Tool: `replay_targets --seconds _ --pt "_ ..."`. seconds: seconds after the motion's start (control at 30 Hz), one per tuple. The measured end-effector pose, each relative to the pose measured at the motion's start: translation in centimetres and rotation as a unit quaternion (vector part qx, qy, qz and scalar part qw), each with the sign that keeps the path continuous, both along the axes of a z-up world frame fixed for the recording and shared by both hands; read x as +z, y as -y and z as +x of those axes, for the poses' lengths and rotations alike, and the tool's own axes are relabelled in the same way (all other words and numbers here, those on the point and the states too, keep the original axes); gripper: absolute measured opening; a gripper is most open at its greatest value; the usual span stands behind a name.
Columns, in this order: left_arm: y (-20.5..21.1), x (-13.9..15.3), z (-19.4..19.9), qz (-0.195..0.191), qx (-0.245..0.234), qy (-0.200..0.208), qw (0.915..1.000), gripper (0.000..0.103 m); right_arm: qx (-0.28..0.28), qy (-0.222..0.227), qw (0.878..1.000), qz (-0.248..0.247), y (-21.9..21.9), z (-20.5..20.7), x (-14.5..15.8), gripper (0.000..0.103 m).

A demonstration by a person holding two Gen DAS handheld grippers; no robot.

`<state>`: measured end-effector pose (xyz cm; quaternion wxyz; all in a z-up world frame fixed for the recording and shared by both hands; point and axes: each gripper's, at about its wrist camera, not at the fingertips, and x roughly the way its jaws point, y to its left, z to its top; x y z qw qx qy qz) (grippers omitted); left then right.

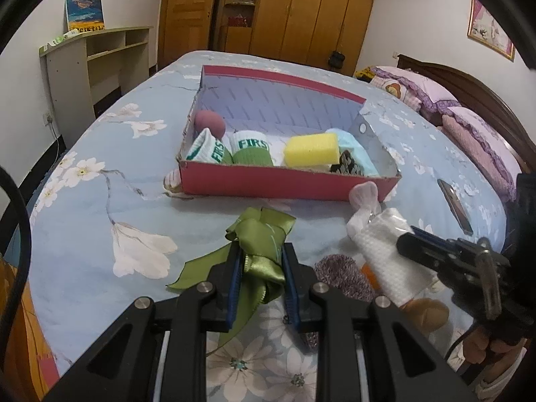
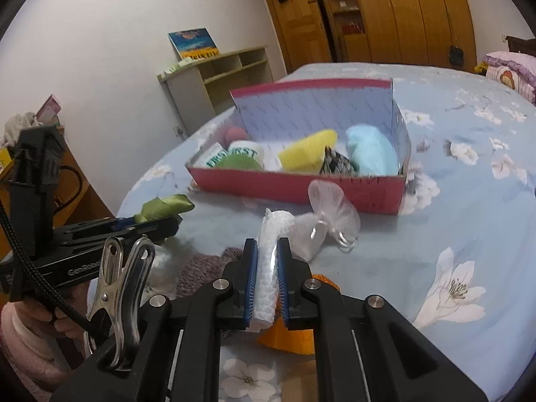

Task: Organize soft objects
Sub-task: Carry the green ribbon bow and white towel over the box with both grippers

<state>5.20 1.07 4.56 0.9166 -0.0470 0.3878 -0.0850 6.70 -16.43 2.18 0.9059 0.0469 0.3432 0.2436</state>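
My left gripper (image 1: 261,251) is shut on a bunched green satin ribbon (image 1: 261,231), held just above the blue floral bedspread. My right gripper (image 2: 267,246) is shut on a rolled white cloth (image 2: 266,268) in clear wrap. A gauzy white pouch (image 2: 331,207) sits at the roll's far end. Beyond both stands an open red cardboard box (image 1: 284,184). It holds a yellow sponge (image 1: 311,149), rolled green-and-white socks (image 1: 249,149), a light blue cloth (image 1: 351,147), a maroon ball (image 1: 209,122) and a dark patterned piece. Each gripper shows in the other's view: right gripper (image 1: 407,244), left gripper (image 2: 174,224).
A purple knitted item (image 1: 341,276), an orange thing (image 2: 288,335) and a brown plush (image 1: 425,311) lie under the right gripper. A phone (image 1: 454,206) lies right of the box. Pillows (image 1: 469,127) line the headboard. A shelf unit (image 1: 97,57) stands beyond the bed's left edge.
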Motion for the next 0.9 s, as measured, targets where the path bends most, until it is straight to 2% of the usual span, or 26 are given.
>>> replay_targets --seconds 0.37,0.63,0.77,0.9 --pt "-0.2 2.0 1.4 0.017 0.000 0.029 0.9994 0.024 -0.008 0.014 1.000 0.015 0.6 -0.1 0.7 0.013" --pt "0.1 4.2 4.6 0.026 -0.006 0.055 0.9981 0.024 -0.015 0.018 1.000 0.019 1.1 0.0 1.0 0.013" --pt "0.2 4.4 6.2 0.019 -0.007 0.057 0.9982 0.024 -0.019 0.018 0.999 0.020 1.3 0.0 1.3 0.013" --pt "0.7 4.4 8.3 0.031 -0.011 0.056 0.9979 0.024 -0.022 0.022 0.999 0.016 1.4 0.1 1.6 0.013"
